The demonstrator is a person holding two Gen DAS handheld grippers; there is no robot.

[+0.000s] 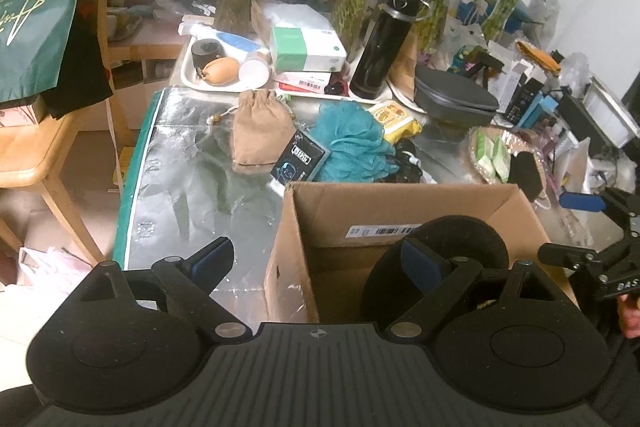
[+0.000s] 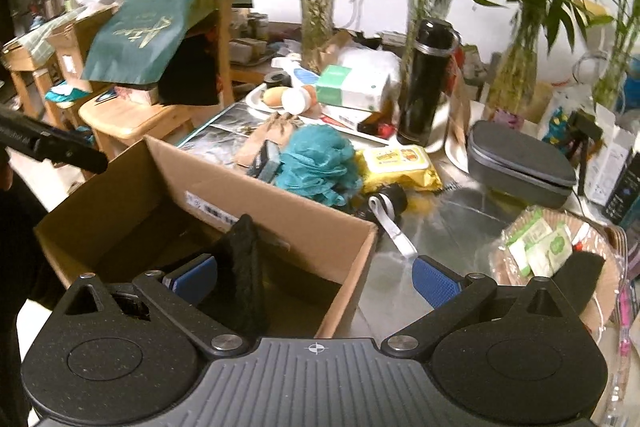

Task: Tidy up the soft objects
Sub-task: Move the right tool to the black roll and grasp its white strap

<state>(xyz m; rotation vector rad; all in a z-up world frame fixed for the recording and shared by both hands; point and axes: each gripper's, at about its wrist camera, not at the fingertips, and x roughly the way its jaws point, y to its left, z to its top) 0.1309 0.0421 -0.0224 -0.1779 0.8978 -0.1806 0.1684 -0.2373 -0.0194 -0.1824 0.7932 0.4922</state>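
One soft thing, a black cloth (image 2: 240, 267), already stands in the open cardboard box (image 2: 256, 195) at the near edge of the tabletop (image 1: 192, 171); from the left wrist view it shows as a dark rounded shape against the box's right side. By the look of it, sorting has begun and most of it is left.

Several soft items lie just beyond the box's far wall: a teal bath pouf (image 1: 352, 143), a tan drawstring pouch (image 1: 260, 131) to its left, a small dark packet (image 1: 302, 157) between them, and a yellow wipes pack (image 1: 394, 119) behind the pouf. A black item with a white strap (image 2: 386, 203) lies beside the box's far corner.

The left gripper (image 1: 316, 263) hangs over the box's left wall, jaws wide, nothing between them. The right gripper (image 2: 312, 283) is also spread wide over the box's right corner; the black cloth stands beside its left pad, and no pad presses on it.

The pouf looks the nearest candidate to go in.
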